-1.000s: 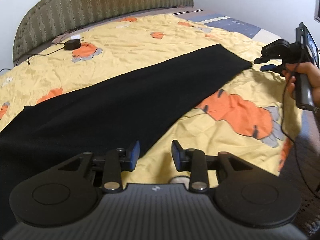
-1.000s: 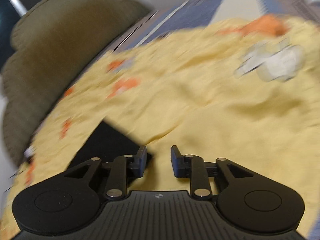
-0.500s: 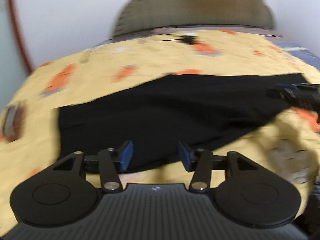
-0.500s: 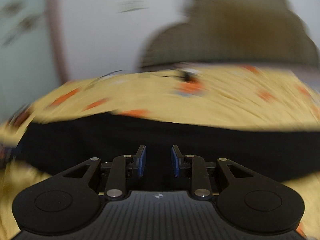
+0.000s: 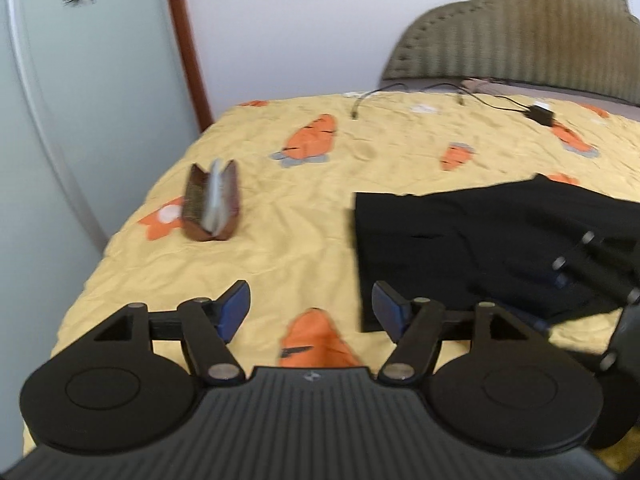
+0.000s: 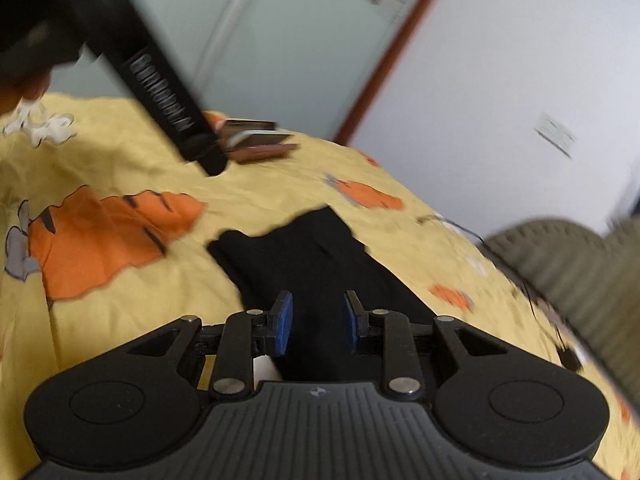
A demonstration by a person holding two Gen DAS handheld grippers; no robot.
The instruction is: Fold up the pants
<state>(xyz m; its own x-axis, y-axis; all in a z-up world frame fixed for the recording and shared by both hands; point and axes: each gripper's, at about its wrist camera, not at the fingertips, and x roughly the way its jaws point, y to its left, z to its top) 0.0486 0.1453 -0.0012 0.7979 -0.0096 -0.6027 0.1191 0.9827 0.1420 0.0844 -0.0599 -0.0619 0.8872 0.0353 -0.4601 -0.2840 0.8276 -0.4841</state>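
1. The left hand-held gripper (image 5: 311, 312) is released; its jaws have just been opening and stand wide with nothing between them, only the yellow bedspread (image 5: 304, 216) and an orange carrot print below; it sits just beside the near left corner of the black pants (image 5: 460, 236), likely readying to take that edge.
2. The right hand-held gripper (image 6: 317, 326) is parted narrowly over the dark cloth; whether its pads actually pinch the pants (image 6: 320, 264) I cannot tell; it seems placed to hold or carry the other end across.
3. The pants lie on the bed, right of centre in the left view, bunched into a shorter stack.
4. Farther out, a brown wallet-like case (image 5: 214, 204) stands open on the bedspread; a charger and cable (image 5: 540, 114) rest near the headboard (image 5: 520, 28).
5. Against a second earlier, the pants are no longer one long flat strip; both views have swung round, and the left jaws are wider.
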